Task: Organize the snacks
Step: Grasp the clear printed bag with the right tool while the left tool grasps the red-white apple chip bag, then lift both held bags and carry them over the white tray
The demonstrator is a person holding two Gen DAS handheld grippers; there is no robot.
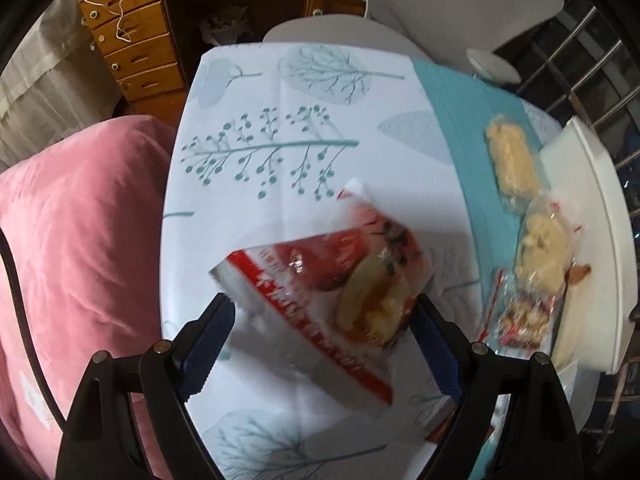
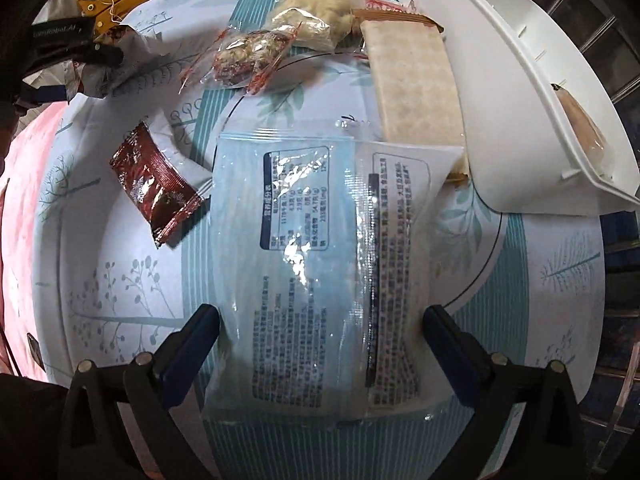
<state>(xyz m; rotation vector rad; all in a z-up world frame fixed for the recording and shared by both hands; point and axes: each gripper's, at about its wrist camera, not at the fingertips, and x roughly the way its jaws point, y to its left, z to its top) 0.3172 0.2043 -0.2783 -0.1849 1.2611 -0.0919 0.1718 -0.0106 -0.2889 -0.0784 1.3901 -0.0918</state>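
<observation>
In the left wrist view my left gripper (image 1: 322, 320) has its jaws around a red-and-white pastry packet (image 1: 332, 280), each pad touching a side of it, above the table. In the right wrist view my right gripper (image 2: 322, 328) is open, its fingers on either side of a flat pale-blue packet (image 2: 320, 264) with printed labels lying on the table. A dark red foil packet (image 2: 154, 184) lies to its left. A long pale bar (image 2: 416, 84) leans toward the white bin (image 2: 500, 92) at the right.
Clear bags of yellow snacks (image 1: 512, 160) (image 2: 316, 12) and a nut bar packet (image 2: 248, 56) lie at the far side. The white bin also shows in the left wrist view (image 1: 592, 220). A pink cushion (image 1: 80, 240) lies left of the table. A wooden drawer unit (image 1: 132, 48) stands behind.
</observation>
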